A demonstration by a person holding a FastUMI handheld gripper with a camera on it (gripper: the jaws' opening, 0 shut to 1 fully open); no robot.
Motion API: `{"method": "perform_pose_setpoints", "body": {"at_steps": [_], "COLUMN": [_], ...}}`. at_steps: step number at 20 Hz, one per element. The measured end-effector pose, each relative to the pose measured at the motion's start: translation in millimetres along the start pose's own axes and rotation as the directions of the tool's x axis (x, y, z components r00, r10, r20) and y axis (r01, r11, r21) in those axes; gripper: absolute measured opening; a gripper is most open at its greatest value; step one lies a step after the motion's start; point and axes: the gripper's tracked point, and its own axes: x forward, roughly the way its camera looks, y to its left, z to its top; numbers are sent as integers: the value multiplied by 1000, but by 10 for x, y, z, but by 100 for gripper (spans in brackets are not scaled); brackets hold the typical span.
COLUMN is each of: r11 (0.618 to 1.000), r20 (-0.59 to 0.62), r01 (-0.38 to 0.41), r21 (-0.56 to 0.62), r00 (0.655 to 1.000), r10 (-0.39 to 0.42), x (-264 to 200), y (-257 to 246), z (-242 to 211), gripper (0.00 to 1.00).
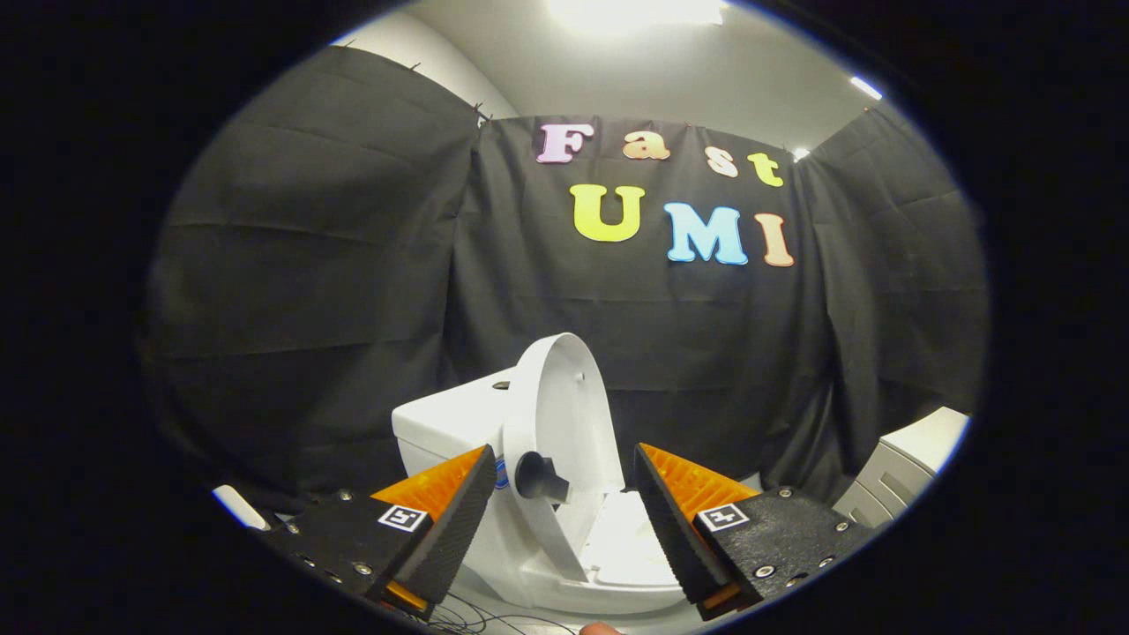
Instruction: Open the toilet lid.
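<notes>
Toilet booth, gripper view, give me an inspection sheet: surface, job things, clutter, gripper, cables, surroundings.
Surface: pale floor under the toilet.
Job's things: toilet lid raised, standing roughly upright beside the tank; seat down; a dark knob on the lid's inner face.
Clutter: nothing seen.
Gripper: gripper open, fingers apart on either side of the lid, pressing on nothing.
Cables: thin dark wires on the floor below the fingers.
Surroundings: black cloth wall; white cabinet beyond the fingers; ceiling light.
</notes>
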Motion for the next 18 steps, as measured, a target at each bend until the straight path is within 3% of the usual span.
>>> {"method": "perform_pose_setpoints", "body": {"at_steps": [18], "r11": [984], "r20": [118], "r01": [156], "r21": [85], "r00": [979], "r10": [-166], "x": [-833], "y": [-1986], "z": [362], "gripper": [95]}}
